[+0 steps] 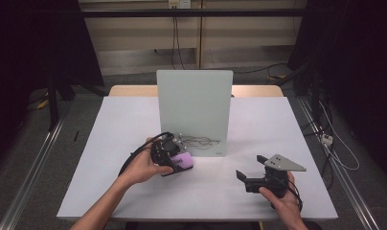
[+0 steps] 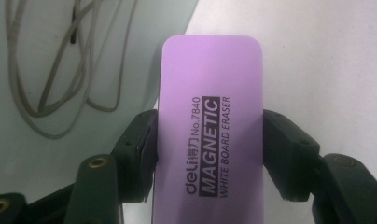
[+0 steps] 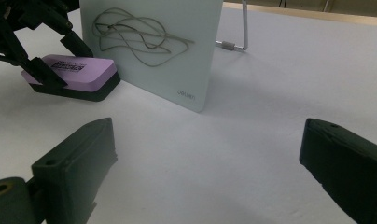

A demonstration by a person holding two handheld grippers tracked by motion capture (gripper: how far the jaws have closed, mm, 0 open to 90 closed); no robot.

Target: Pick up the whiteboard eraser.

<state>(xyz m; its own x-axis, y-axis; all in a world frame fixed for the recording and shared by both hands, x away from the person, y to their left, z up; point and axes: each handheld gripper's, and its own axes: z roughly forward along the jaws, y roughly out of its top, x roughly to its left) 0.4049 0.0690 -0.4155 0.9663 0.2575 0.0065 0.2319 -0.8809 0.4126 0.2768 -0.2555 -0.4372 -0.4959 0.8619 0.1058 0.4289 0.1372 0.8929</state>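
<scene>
**Purple eraser clamped in the left gripper at the foot of the whiteboard**

The purple whiteboard eraser point(image 2: 209, 130) lies flat on the white table point(image 1: 134, 124), its printed face up and its dark felt base down, just in front of the lower left corner of the upright whiteboard point(image 1: 194, 110). In the left gripper view it sits squarely between the two black jaws, which press against its long sides; the far end of the eraser juts out beyond them toward the board. The left gripper point(image 1: 175, 160) is thus closed on the eraser, with the person's left hand point(image 1: 143, 167) wrapped around its body. The right gripper view shows the same grip from the side: the eraser rests on the table, close to the board's bottom edge.

A scribbled grey line point(image 3: 135, 35) is drawn low on the whiteboard, just above and beside the eraser.

The right gripper point(image 1: 251, 175) sits well apart to the right, held in the right hand point(image 1: 282, 201) low over the table, its jaws spread wide with bare tabletop between them.
</scene>
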